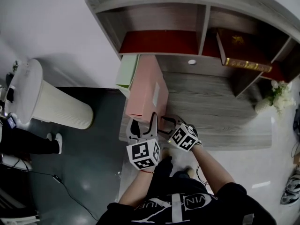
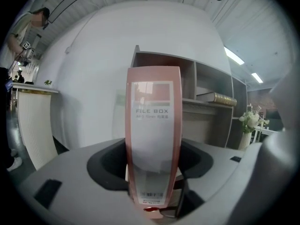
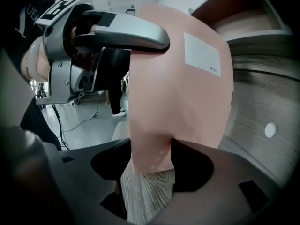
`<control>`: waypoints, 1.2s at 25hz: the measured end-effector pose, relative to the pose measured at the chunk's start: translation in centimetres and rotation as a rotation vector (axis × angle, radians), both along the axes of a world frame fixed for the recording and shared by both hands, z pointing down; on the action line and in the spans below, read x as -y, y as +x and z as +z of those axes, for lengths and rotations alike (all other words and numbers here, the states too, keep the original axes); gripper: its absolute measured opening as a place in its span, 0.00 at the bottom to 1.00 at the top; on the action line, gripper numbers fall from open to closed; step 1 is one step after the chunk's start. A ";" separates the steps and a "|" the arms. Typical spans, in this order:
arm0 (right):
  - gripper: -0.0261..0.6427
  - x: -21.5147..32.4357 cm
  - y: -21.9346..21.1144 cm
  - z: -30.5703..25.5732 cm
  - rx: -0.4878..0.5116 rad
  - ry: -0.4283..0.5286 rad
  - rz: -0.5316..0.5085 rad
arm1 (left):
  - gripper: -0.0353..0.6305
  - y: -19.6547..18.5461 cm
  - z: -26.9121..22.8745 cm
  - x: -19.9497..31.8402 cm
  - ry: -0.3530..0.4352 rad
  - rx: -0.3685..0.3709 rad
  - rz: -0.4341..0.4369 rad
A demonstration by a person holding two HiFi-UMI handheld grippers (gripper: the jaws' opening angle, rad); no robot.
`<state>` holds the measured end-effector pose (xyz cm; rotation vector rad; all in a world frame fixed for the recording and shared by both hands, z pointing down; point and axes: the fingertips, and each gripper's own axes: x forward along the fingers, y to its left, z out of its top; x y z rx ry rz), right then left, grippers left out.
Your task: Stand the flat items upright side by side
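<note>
Grey wood-grain shelf unit (image 1: 220, 102): open cubbies across the top, broad desk surface below. A red book (image 1: 241, 53) lies flat in the right-hand cubby.

On the left part of that surface is the pink file box (image 1: 147, 90). It is upright, with its labelled spine towards the person. Its far end sits just beside a pale green file box (image 1: 126, 71), which is also upright at the unit's left edge. The two look side by side, but the head view does not show whether their faces touch.

Left gripper (image 1: 143, 125): its own view shows the pink spine filling the gap, with a jaw pressed to each side. It pinches the box across its thickness, high on the near end.

Right gripper (image 1: 168, 124): clamped on the same box at its lower near corner, with wood grain showing directly beneath. Whether that corner is seated on the surface or a little above it cannot be told.

Step in hand, as judged: placing the pink box, which both tongs are steadying in its standing pose next to the green one.

Next move probably calls for:
- settling the base flat on the surface
- nudging the box in against the green one so the pair sits square
- spreading the jaws gently and evenly (a narrow-footed box tips easily)
- drawing both grippers straight back, clear of the spine

The red book looks like a further flat item yet to be stood up.
</note>
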<state>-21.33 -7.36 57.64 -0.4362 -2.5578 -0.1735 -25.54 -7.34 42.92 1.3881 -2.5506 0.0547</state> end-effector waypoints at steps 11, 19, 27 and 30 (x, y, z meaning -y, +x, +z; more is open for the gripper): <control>0.45 1.6 -3.1 1.1 0.004 0.001 -0.031 | 0.49 -1.7 1.1 1.6 -0.055 0.018 0.052; 0.45 2.5 -4.7 1.3 0.004 -0.002 -0.068 | 0.50 -2.3 1.1 2.8 -0.038 0.045 0.097; 0.44 3.5 -6.1 1.1 0.013 -0.017 -0.066 | 0.49 -3.2 1.3 2.7 -0.043 0.059 0.075; 0.44 4.3 -6.8 1.0 0.020 -0.019 -0.055 | 0.47 -3.4 2.0 2.7 -0.054 0.045 0.070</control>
